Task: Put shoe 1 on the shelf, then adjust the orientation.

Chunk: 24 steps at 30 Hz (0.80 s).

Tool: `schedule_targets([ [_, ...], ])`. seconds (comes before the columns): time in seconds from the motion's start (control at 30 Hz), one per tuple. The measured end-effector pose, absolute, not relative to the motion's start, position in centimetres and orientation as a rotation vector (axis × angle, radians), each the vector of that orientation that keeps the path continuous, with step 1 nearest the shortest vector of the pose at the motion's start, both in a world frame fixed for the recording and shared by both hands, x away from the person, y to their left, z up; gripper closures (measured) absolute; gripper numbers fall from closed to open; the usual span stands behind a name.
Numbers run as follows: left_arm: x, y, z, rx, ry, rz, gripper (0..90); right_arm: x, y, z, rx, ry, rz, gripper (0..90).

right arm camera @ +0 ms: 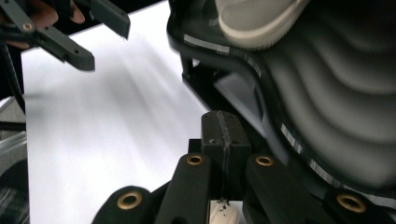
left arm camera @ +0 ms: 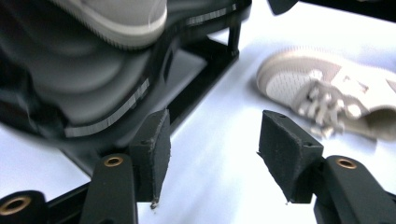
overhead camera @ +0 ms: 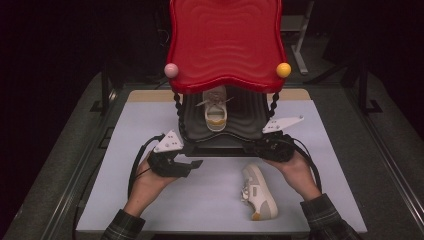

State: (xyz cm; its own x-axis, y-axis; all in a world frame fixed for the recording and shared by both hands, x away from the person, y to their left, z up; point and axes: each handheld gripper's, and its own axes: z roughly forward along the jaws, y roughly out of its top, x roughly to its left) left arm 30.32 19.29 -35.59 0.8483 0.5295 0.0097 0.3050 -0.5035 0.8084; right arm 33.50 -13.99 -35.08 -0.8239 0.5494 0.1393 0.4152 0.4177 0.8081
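Shoes first: one shoe (overhead camera: 216,112) is sitting on the black lower shelf (overhead camera: 250,117) of the red-topped rack (overhead camera: 225,40), centre of the high view, toe facing the person; second shoe (overhead camera: 260,192) is lying on the white tabletop (overhead camera: 210,195), lower right of centre, just in front of the rack. Left gripper (overhead camera: 192,164) is hovering at the rack's front-left base, jaws standing wide apart w/ nothing between them. Right gripper (overhead camera: 257,146) is sitting against the rack's front-right base; in the right gripper view its jaws are pressing together, gripping nothing visible.
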Motion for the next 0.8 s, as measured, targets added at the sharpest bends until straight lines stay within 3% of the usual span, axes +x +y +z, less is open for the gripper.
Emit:
schedule_targets([
  [0.43, 29.1, 22.2, -40.0, 2.217, 0.681, 0.300, 27.1, 31.5, -16.3, -37.4, 0.888, 2.596, 1.339, 89.6],
  [0.8, 30.3, 22.6, -43.3, 2.317, 0.729, 0.283, 19.0, 30.4, -17.3, -38.1, 0.898, 2.618, 1.321, 89.7],
])
